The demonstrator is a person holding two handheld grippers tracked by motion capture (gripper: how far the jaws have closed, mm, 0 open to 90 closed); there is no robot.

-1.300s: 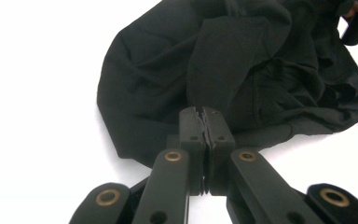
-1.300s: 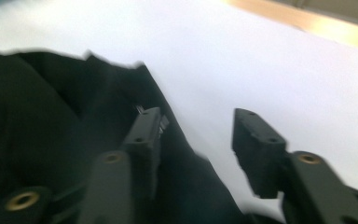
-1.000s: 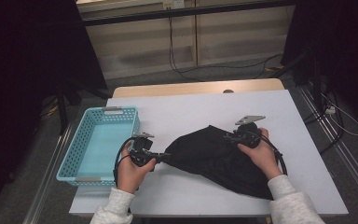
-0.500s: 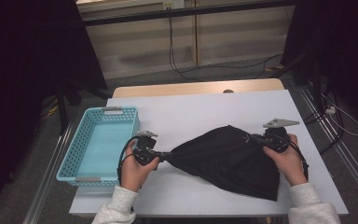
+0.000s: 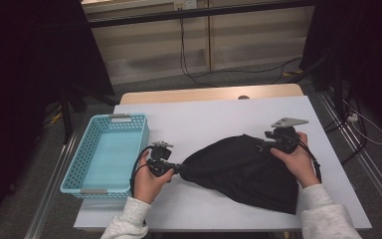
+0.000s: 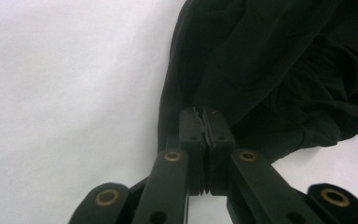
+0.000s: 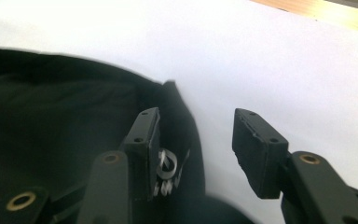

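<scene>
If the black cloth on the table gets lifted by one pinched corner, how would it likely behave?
Probably floppy: the black cloth lies in soft folds and creases, so it would likely drape and hang. It seems light, since the left hand-held gripper, shut on one bunched edge, draws it to a point. It may slide easily on the smooth white table.

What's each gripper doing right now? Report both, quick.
Left gripper: shut on the black cloth, pinching its left edge.
Right gripper: open, jaws just opened, cloth edge between them, not pressed.
</scene>
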